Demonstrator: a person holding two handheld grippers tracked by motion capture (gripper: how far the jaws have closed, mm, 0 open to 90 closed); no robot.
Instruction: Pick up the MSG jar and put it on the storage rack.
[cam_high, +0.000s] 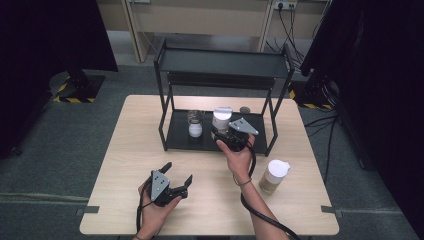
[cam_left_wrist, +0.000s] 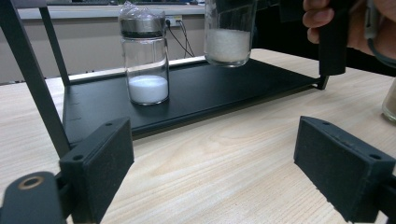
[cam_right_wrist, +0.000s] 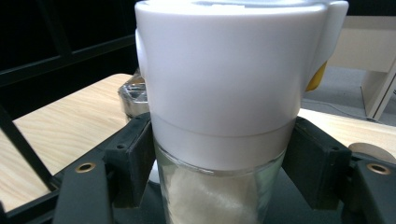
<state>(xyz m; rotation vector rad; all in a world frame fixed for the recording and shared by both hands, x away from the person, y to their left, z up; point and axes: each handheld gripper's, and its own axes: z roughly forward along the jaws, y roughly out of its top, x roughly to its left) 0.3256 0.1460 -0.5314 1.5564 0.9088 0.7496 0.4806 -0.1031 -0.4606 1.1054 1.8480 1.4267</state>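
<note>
In the centre of the high view, the right gripper (cam_high: 226, 134) held a white-lidded jar (cam_high: 220, 119) over the lower shelf of the black rack (cam_high: 175, 131), its fingers pinching the glass just under the lid. The right gripper view, where the jar (cam_right_wrist: 224, 93) took up the middle, showed why the grip sat there: both pads pressed on the clear wall below the white cap, so the jar stayed upright and its white grains stayed level. In the upper middle of the left gripper view, the base of that jar (cam_left_wrist: 228, 44) seemed to hover just above the shelf or barely touch it; I could not tell which. A smaller jar with a metal cap (cam_left_wrist: 144, 56) stood on the same shelf at the upper left, near but apart, probably leaving room for the carried jar beside it. The left gripper (cam_high: 172, 184) rested low on the desk (cam_high: 125, 150) at the lower left of the high view, its fingers (cam_left_wrist: 100, 158) spread wide and empty, seemingly parked clear of the work. A third container with a white lid (cam_high: 274, 176) waited on the desk at the right, likely the next one to be shelved.
</note>
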